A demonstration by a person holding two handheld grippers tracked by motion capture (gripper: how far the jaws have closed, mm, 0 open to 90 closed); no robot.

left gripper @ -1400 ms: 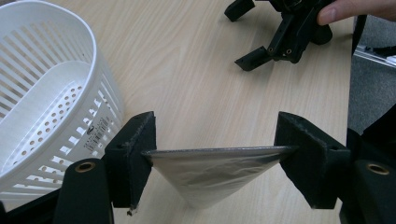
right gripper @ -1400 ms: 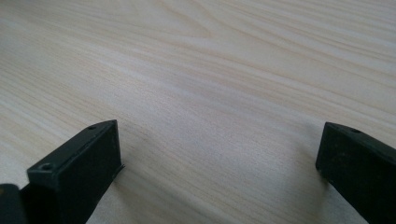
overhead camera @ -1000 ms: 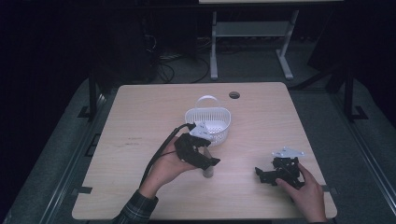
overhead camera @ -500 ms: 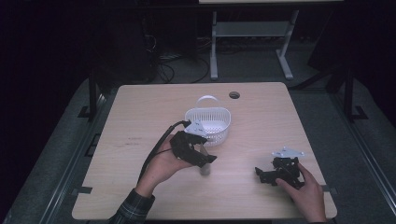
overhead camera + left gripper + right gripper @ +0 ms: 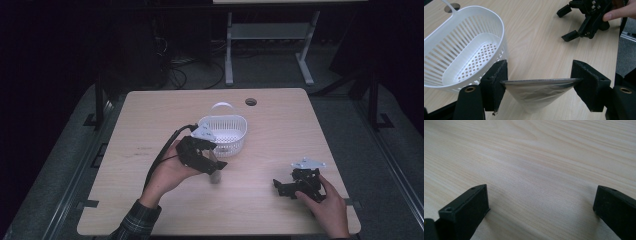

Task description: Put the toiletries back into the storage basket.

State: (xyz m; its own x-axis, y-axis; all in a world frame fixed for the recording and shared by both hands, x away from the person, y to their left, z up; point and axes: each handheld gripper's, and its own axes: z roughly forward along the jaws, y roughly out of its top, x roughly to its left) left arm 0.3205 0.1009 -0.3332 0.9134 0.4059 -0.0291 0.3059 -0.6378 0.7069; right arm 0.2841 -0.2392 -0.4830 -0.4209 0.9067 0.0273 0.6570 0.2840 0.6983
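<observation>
The white slotted plastic basket [image 5: 461, 52] stands on the table, and just beside it the left gripper [image 5: 539, 82] clamps the rim of a clear plastic cup [image 5: 536, 93], whose long axis points mouth up. I think this thin cup may buckle and slip out, because the jaws squeeze its mouth flat. The right gripper [image 5: 295, 184] rests on the light wooden table [image 5: 300, 125] with jaws apart and empty.

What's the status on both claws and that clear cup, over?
Left claw clamped on clear plastic cup, beside white basket. Right claw open, resting on table. Nothing in the way.
</observation>
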